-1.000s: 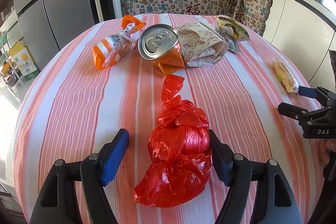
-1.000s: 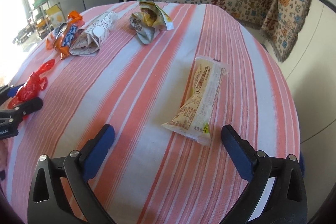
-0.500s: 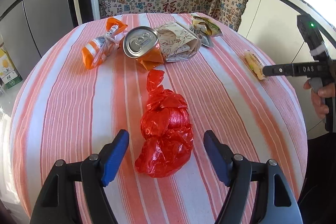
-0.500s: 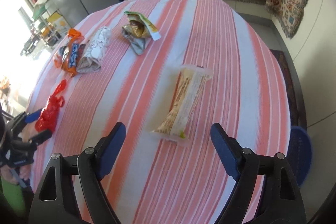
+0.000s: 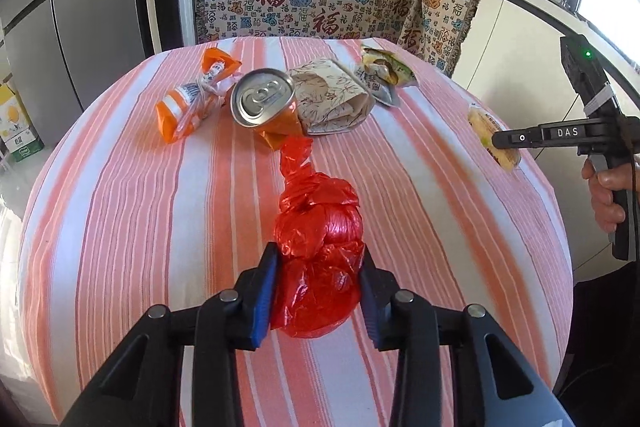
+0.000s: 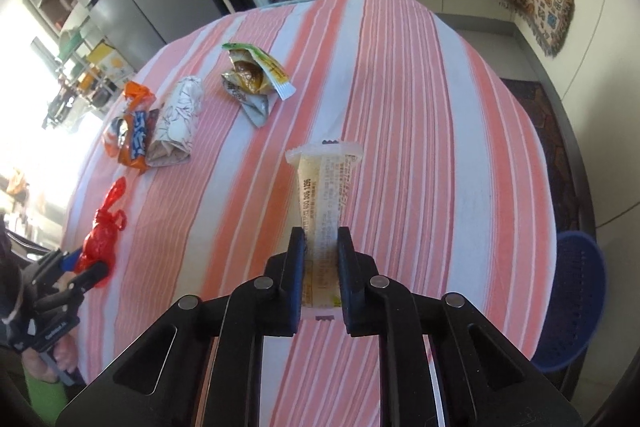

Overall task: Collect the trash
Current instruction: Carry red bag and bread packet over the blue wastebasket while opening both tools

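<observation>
Tilting downward, left gripper (image 5: 318,281) (fingers (image 5: 262,301) pinching) red bag (image 5: 320,255)

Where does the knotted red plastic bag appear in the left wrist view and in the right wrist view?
Left wrist view: red plastic bag at lower centre, between the left gripper fingers.
Right wrist view: far left edge, small.
Shared landmark: the crushed orange can beyond it.

Trash spread out past the grippers

Beyond the left gripper (image 5: 318,281): knotted bag (image 5: 320,247), then can (image 5: 264,101), wrappers (image 5: 192,99) left of it.
</observation>
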Available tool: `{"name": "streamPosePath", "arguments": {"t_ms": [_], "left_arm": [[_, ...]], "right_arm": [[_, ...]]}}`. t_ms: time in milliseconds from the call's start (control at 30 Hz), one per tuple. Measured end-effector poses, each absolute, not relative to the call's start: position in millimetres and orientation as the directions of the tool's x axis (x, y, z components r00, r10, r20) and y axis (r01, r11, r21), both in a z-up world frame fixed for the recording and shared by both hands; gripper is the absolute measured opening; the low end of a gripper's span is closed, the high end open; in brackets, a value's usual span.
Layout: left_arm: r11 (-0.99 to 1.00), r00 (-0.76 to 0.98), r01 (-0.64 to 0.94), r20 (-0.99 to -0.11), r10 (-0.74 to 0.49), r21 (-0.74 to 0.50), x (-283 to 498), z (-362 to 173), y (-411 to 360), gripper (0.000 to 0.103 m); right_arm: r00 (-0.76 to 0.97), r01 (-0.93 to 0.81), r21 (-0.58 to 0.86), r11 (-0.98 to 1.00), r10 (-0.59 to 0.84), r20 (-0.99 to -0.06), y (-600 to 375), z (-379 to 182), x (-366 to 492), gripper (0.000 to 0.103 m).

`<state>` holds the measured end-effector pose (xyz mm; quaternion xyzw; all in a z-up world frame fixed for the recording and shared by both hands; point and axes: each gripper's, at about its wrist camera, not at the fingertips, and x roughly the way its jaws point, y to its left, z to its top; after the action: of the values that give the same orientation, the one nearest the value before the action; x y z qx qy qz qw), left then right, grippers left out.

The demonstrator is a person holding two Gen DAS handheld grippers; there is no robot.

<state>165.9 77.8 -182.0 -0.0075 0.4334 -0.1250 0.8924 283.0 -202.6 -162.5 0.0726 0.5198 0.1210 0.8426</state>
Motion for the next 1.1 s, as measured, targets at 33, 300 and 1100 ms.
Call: {"name": "streamPosePath", "arguments": {"t_ms": [33,300,1100], "left_arm": [[0.966,0.597,0.224,-0.766,-0.238,-0.126,164,-179,73,0.037],[0.935,0.59,0.311,-0.737,-0.331,-0.17,157,-161,13,0.037],[0.689,0.316,0.67,-0.733,-0.602,-0.277,207,-165,-348,0.037]], "right_arm": [[0.436,-0.137,0.255,0.957,0.289,-0.852,-204,-159,277,0.014],[0.472,-0.135,0.305,0.943,0.332,-0.817,-239,-141,235,0.014],[0.482,0.331,0.195,0.923,0.013,-0.876,-532,-182,166,0.015]]}}
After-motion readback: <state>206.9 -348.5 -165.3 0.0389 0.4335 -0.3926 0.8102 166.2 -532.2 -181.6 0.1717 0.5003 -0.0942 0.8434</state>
